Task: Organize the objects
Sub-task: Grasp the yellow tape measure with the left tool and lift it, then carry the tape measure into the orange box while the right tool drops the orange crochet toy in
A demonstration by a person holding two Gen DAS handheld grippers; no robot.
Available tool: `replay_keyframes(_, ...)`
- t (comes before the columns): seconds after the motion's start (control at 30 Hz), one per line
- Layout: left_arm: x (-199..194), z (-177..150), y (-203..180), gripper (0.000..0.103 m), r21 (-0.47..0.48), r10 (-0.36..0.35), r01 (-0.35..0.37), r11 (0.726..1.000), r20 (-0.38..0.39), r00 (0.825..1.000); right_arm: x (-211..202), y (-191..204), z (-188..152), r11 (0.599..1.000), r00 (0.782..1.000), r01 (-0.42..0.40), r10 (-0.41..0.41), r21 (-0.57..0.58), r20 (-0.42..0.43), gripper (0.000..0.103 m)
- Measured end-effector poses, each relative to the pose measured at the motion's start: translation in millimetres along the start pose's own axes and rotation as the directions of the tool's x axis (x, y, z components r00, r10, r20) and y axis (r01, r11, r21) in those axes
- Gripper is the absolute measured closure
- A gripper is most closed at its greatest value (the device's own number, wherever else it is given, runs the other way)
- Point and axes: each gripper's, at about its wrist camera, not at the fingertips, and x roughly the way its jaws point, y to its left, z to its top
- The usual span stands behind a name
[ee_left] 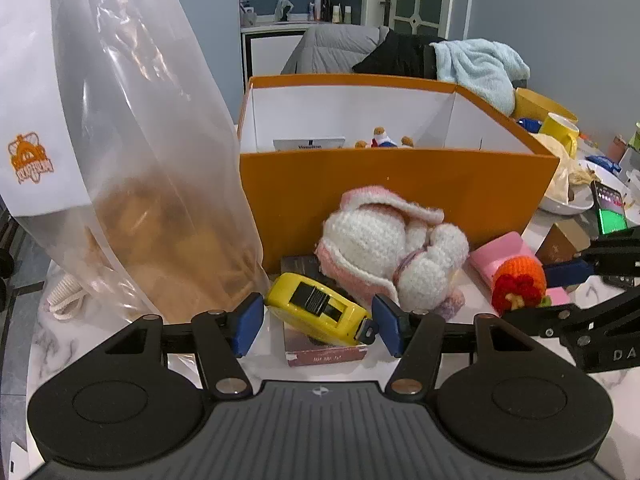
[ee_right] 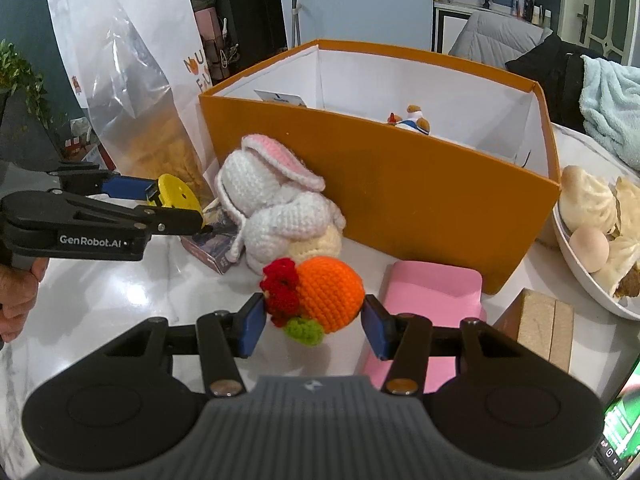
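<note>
Left gripper [ee_left: 316,322] clamps the yellow tape measure [ee_left: 318,309] before the orange box [ee_left: 396,188]; right gripper [ee_right: 313,325] clasps a crochet orange [ee_right: 330,294], whose grip only its own view shows.

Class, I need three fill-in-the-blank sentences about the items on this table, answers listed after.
1. The left gripper straddles a yellow ____.
2. The right gripper is shut on a crocheted ball coloured ____.
3. The crocheted bunny lies against the ____ box.

Missing words: tape measure; orange; orange
</note>
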Motion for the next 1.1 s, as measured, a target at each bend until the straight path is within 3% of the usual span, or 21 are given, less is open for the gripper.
replay_keyframes(0.1,-3,2,0,0.037,0.001,-0.002,0.002,1.0,0.009,1.0,0,0,0,1.0,1.0,0.0,0.0,0.0,-0.001,0.049)
replay_keyframes(0.13,-3,2,-1,0.061,0.004,0.0,0.0,1.0,0.01,1.0,0,0,0,1.0,1.0,-0.001,0.001,0.0,0.0,0.049)
replay_keyframes(0.17,-2,2,-2,0.076,0.007,-0.007,0.007,1.0,-0.004,1.0,-1,0,0,1.0,1.0,-0.001,0.001,0.001,0.001,0.049)
replay_keyframes(0.43,14,-8,-7,0.066,0.072,0.015,-0.012,0.997,-0.038,0.999,-1,1,0,1.0,1.0,0.005,-0.005,-0.007,-0.003,0.049)
replay_keyframes(0.5,17,-11,-3,0.066,0.048,0.008,-0.005,0.999,-0.059,0.998,-1,0,0,1.0,1.0,0.004,-0.004,-0.005,-0.001,0.049)
replay_keyframes(0.57,19,-12,2,0.079,0.008,0.0,0.001,1.0,-0.077,0.997,-1,0,-1,1.0,1.0,0.004,-0.004,-0.005,-0.004,0.049)
replay_keyframes(0.97,1,4,-3,0.08,0.014,-0.028,0.028,0.999,-0.027,0.999,-5,-1,2,1.0,1.0,0.027,-0.027,0.006,-0.002,0.049)
replay_keyframes(1.1,-5,14,-15,0.08,0.021,-0.06,0.06,0.998,-0.001,0.998,-15,-9,11,0.998,0.999,0.03,-0.031,0.06,0.015,0.049)
